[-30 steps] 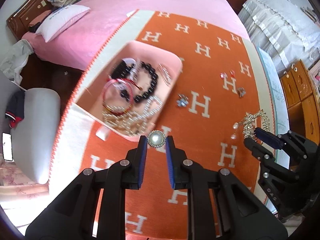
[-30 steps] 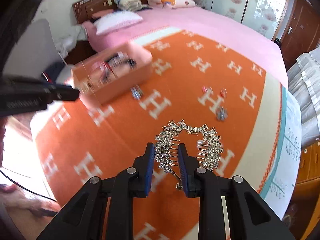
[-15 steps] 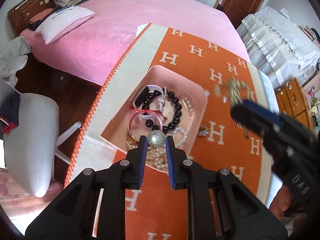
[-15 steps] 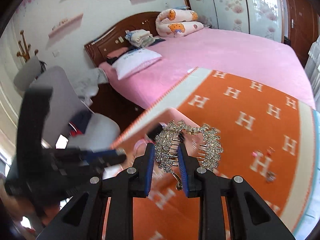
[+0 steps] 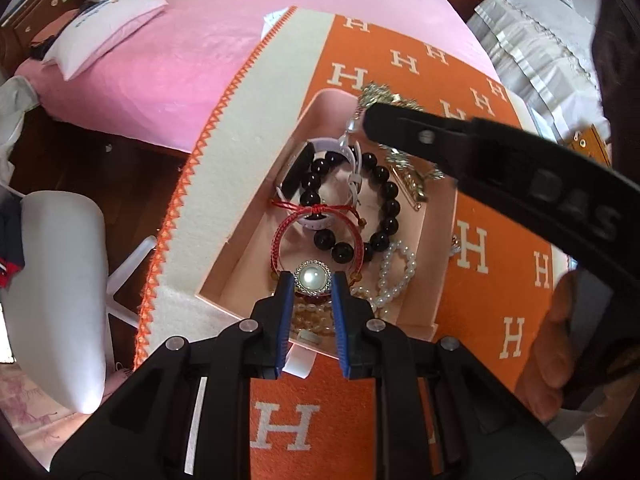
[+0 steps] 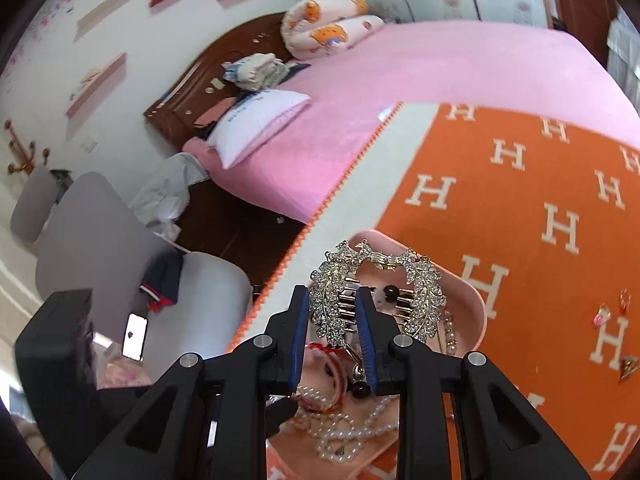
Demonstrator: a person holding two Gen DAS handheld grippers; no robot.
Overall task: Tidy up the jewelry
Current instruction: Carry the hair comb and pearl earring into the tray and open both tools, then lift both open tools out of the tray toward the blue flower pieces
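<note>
Both pieces hang over the pink tray (image 5: 444, 216) at frame centre, the left gripper (image 5: 311, 280) with jaws closed on the pearl brooch (image 5: 312, 277) and the right gripper (image 6: 333, 309) clamping the rhinestone hair comb (image 6: 376, 292), so the step in hand seems the drop, and next both jaws should open.

Pearl brooch (image 5: 312, 278) and rhinestone hair comb (image 6: 376, 292) held above jewelry-filled pink tray (image 5: 442, 216).

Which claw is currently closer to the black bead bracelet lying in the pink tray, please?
Probably the left. The left claw, shut on a pearl brooch, hovers just beside the black bead bracelet's near beads. The right claw, holding the rhinestone hair comb, hangs over the pink tray's far end.
</note>
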